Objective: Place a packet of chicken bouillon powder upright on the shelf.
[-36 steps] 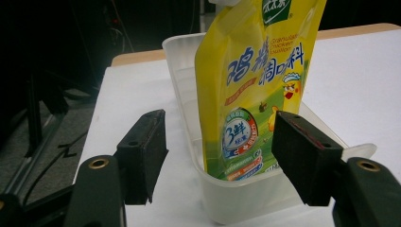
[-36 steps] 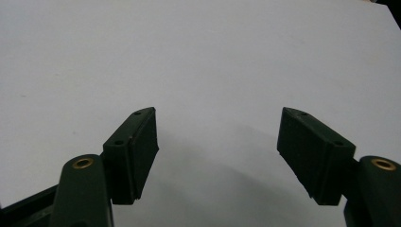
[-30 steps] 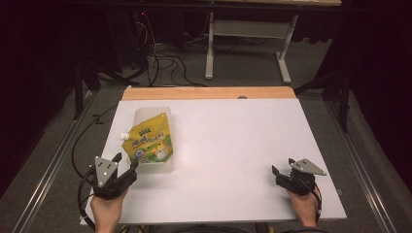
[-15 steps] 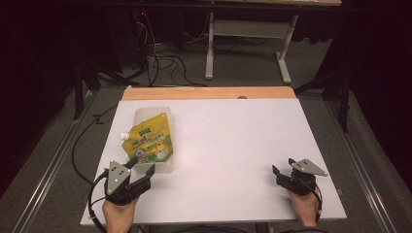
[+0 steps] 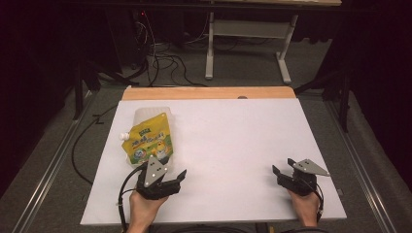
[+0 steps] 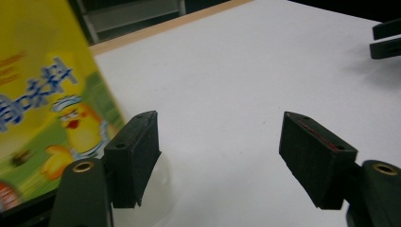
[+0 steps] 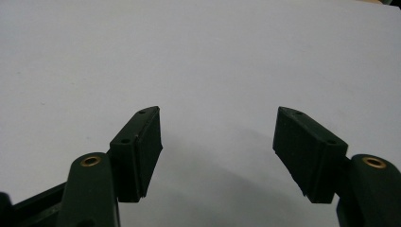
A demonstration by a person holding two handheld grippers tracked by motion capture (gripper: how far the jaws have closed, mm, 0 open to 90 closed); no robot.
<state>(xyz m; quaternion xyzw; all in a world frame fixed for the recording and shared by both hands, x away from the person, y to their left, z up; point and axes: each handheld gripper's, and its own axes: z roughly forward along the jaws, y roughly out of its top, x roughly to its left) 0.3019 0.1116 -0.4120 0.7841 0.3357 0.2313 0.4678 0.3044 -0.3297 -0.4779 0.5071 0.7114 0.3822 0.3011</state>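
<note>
A yellow spouted pouch [image 5: 147,141] with a white cap lies flat on the left part of the white table [image 5: 233,141]. My left gripper [image 5: 176,176] rests just in front of the pouch's near end, pointing right and away from me. Its jaws have just been opening and stand open with nothing between them. In the left gripper view the pouch [image 6: 42,118] sits beside the left finger of my left gripper [image 6: 220,137]. My right gripper [image 5: 283,166] rests near the front right corner, open over bare table. The right gripper view shows my right gripper [image 7: 217,127] holding nothing.
A wooden strip [image 5: 209,92] runs along the table's far edge. Beyond it are floor cables [image 5: 160,60] and a grey stand [image 5: 248,34]. The right gripper's jaws [image 6: 385,40] show far off in the left gripper view. A metal rail [image 5: 48,170] flanks the table's left side.
My left gripper has slid right along the front edge, from left of the pouch to just in front of its near end. The right gripper has stayed put.
</note>
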